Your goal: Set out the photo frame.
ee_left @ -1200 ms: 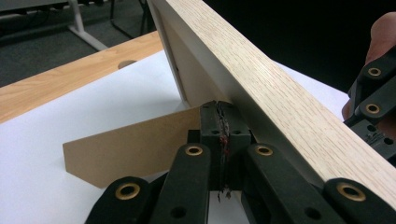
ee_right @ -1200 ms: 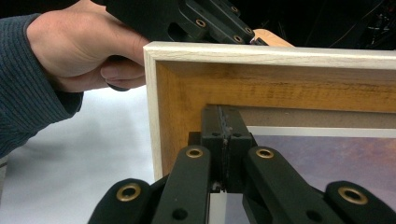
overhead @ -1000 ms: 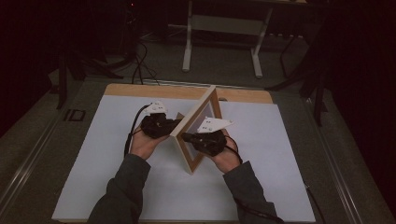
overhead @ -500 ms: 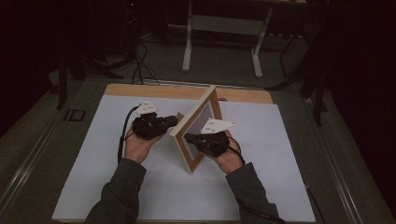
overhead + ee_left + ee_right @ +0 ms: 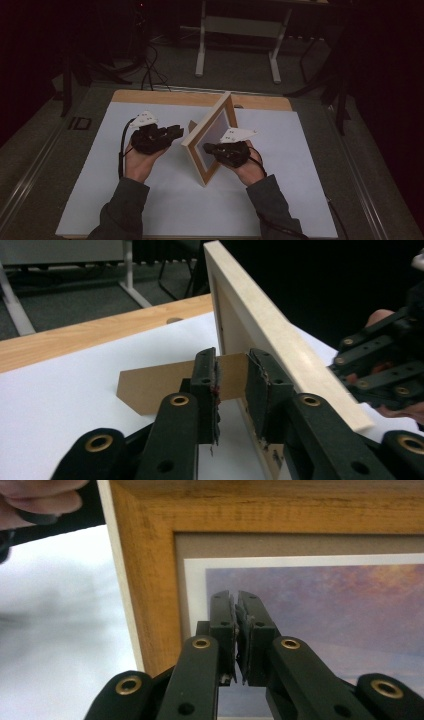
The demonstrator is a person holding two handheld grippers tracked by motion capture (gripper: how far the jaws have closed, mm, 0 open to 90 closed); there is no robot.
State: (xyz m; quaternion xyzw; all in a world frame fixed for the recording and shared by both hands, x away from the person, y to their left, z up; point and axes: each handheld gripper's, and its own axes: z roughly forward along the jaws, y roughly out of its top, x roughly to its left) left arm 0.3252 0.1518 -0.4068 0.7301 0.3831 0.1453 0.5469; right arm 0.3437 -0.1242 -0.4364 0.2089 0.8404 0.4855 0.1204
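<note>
Wooden picture frame [image 5: 212, 137] stays upright; left gripper [image 5: 172, 134] has drawn back, open

The picture frame [image 5: 212, 137] stands upright in the middle of the white mat [image 5: 90, 190], between both hands. Its brown back stand [image 5: 165, 382] sticks out leftward. Elsewhere the mat lies free.

In the right gripper view the picture frame [image 5: 150, 580] runs off the top, right and bottom edges, and whether the right tongs [image 5: 235, 630] touch its glass cannot be told. In the left gripper view the brown stand flap [image 5: 160, 382] is partly hidden behind the left tongs [image 5: 232, 390]; the bench [image 5: 60, 405] beyond blurs.
</note>
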